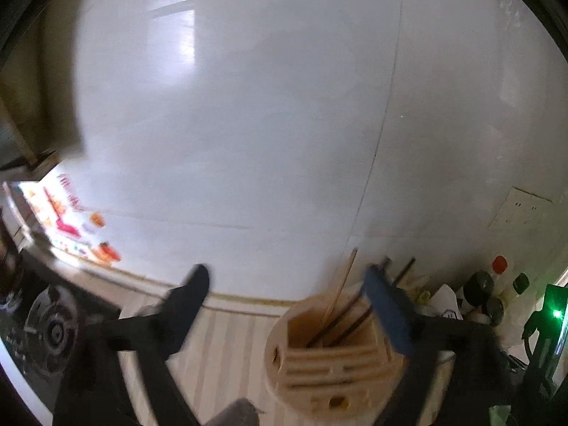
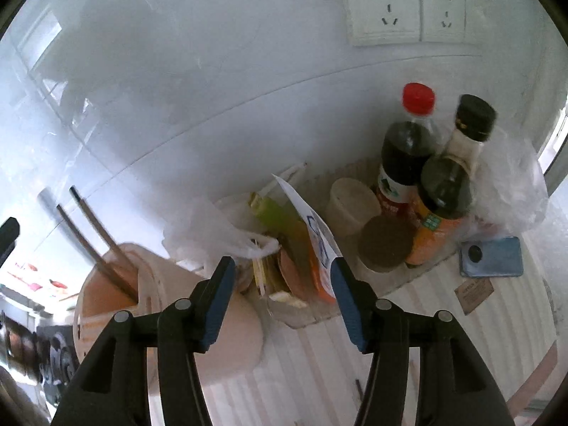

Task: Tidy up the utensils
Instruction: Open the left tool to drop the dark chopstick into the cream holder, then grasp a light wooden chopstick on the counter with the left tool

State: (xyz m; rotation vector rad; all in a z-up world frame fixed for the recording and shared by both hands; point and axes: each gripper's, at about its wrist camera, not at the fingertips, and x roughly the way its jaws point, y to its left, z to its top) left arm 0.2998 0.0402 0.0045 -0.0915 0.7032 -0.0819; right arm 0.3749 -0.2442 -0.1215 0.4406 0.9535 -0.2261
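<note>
A beige slotted utensil holder (image 1: 330,358) stands on the striped counter, with several chopsticks (image 1: 340,294) upright in it. My left gripper (image 1: 287,294) is open; the holder sits low between its fingers, against the right blue pad (image 1: 387,316). In the right wrist view the same holder (image 2: 117,305) is at the lower left with two dark chopsticks (image 2: 96,234) in it. My right gripper (image 2: 282,291) is open and empty, to the right of the holder.
A gas stove (image 1: 49,330) lies at the far left. Bottles (image 2: 408,163), a cup (image 2: 351,206), plastic bags (image 2: 213,230), packets and a blue phone (image 2: 493,257) crowd the wall corner. Wall sockets (image 2: 404,7) sit above.
</note>
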